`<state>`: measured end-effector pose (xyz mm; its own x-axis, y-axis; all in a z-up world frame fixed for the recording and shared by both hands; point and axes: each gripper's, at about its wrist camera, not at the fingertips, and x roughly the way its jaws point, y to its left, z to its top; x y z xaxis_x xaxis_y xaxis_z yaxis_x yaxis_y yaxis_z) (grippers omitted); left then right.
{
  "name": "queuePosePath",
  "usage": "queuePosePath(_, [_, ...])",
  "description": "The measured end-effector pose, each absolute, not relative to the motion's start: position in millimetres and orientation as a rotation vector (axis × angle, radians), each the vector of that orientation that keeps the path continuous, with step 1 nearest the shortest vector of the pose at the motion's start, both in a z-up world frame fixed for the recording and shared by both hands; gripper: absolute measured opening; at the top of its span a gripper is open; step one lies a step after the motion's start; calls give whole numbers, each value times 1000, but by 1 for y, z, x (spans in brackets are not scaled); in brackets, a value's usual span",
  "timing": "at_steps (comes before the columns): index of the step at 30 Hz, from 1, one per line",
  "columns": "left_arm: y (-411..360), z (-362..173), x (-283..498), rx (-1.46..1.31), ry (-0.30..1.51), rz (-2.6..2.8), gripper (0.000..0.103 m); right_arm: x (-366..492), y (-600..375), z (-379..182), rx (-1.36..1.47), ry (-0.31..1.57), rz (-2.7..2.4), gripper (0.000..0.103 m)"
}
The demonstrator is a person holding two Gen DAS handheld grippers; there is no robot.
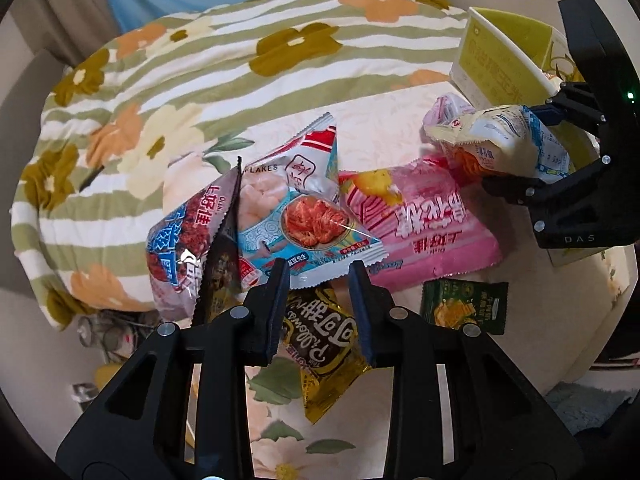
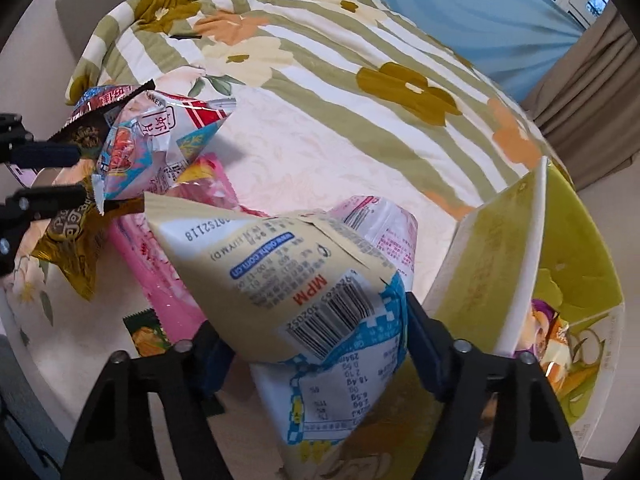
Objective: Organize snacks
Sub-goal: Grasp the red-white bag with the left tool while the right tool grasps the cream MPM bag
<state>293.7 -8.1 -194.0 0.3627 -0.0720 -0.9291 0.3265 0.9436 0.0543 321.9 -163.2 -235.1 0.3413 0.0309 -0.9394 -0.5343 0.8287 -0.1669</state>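
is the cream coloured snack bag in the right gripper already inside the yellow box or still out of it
Out. The cream snack bag sits between the right gripper pads, beside the yellow box, not within its walls.

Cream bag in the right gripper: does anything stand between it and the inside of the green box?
Yes. The green box has a raised flap standing upright between its inside and the cream bag, which the right gripper holds. The bag would probably have to pass over the flap's top edge.
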Motion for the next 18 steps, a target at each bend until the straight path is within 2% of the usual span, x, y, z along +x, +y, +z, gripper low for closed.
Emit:
queuePosePath(3, [-11,-196,297,282,1186,-241,31,323,-167,-232,-473,1166,382,64])
queuePosePath(5, [-12,-198,299,296,1187,-235,47,324,-169,-229,-443,1162,378,63])
queuePosePath(6, [-12,-198,299,289,1188,-241,79,325,-171,-227,-425,1162,380,62])
queuePosePath(7, [-12,-200,300,275,1196,-255,102,325,-172,-224,-408,1162,381,62])
queuePosePath(13, [-7,-204,304,182,1219,-257,102,320,-177,-205,-362,1141,376,62])
queuePosePath(18, [1,-186,324,179,1188,-235,103,319,-181,-181,-317,1092,393,62])
